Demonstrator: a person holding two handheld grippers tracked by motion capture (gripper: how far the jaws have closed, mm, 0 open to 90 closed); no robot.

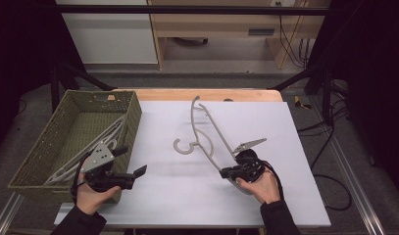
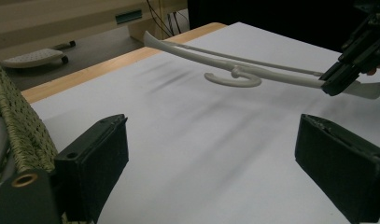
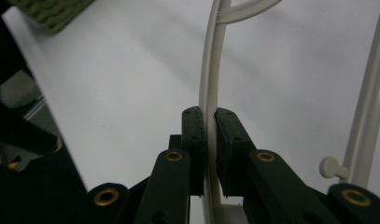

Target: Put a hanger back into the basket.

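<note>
Black jaws of the right gripper (image 3: pixel 209 140) clamp tight on the curved arm of a pale grey hanger (image 1: pixel 207 131) (its hook curls toward the table's middle), holding that end above the white table (image 1: pixel 162 186) while the far end reaches toward the back edge. Off to the left, the left gripper (image 2: pixel 211 158) hangs wide with nothing between its jaws, just beside the green woven basket (image 1: pixel 133 115), where more hangers (image 1: pixel 96 144) lie.
</note>
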